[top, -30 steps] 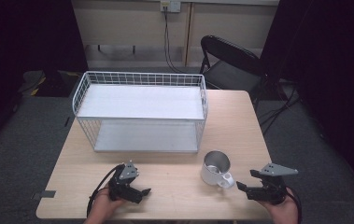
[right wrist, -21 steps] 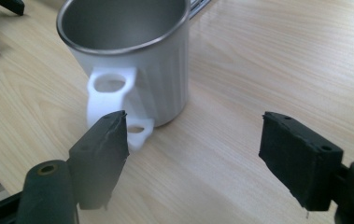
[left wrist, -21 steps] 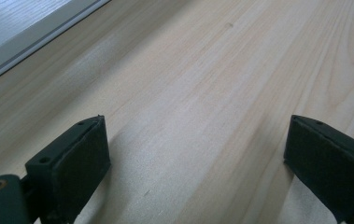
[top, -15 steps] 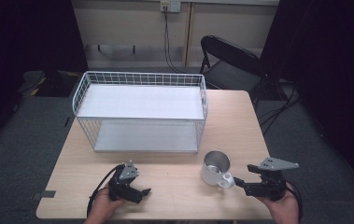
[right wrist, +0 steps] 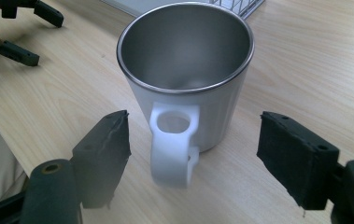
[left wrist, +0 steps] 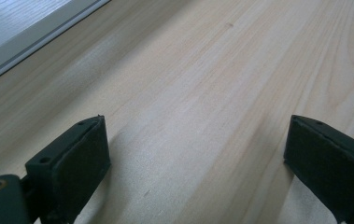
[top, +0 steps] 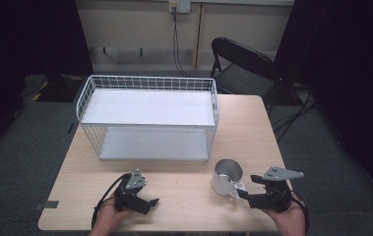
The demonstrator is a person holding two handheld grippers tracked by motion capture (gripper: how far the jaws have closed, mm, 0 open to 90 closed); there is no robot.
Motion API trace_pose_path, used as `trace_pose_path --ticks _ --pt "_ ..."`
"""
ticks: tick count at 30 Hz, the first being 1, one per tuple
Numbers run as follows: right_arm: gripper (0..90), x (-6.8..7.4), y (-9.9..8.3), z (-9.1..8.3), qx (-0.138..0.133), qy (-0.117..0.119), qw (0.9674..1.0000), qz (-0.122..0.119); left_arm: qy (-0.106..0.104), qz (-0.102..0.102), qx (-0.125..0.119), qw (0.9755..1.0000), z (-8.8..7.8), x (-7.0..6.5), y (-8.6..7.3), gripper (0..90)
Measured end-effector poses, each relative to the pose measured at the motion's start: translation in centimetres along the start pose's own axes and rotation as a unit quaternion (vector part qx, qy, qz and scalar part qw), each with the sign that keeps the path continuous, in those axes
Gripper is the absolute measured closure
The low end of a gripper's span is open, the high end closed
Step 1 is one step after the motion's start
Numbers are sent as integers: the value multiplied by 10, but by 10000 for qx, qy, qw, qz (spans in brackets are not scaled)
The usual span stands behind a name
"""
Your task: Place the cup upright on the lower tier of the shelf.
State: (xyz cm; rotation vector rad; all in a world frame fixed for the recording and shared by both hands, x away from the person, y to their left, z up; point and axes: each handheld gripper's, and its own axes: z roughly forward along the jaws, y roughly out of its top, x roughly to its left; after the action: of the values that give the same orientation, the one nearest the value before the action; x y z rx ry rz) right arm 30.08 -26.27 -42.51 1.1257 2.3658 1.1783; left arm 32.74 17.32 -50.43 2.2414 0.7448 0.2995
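From the high view, your right gripper sits near the desk's front right corner, jaws apart, pointing at the handle of the mug, which stands upright just in front of the wire basket's right end. Your left gripper rests by the front edge, left of centre.

In the left gripper view, your jaws stand wide apart over bare desk wood.

In the right gripper view, the mug's white handle lies between your open jaws, untouched by either pad.
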Motion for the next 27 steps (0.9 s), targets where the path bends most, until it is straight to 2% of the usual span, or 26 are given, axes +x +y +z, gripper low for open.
trace_pose_path --ticks 9,12,15,21,27 --pt "301 3 1 9 51 47 10000 -61 -1 -1 0 10000 0 0 0 61" --pt "348 5 -1 13 103 103 9998 -103 0 -1 0 10000 0 0 0 61" --pt "361 6 -2 15 127 59 9998 -118 -1 0 0 10000 0 0 0 61" --pt "476 5 -4 15 98 52 9999 -84 0 0 0 10000 0 0 0 61" --pt "535 5 -4 14 31 -29 9999 -102 0 1 1 10000 0 0 0 61"
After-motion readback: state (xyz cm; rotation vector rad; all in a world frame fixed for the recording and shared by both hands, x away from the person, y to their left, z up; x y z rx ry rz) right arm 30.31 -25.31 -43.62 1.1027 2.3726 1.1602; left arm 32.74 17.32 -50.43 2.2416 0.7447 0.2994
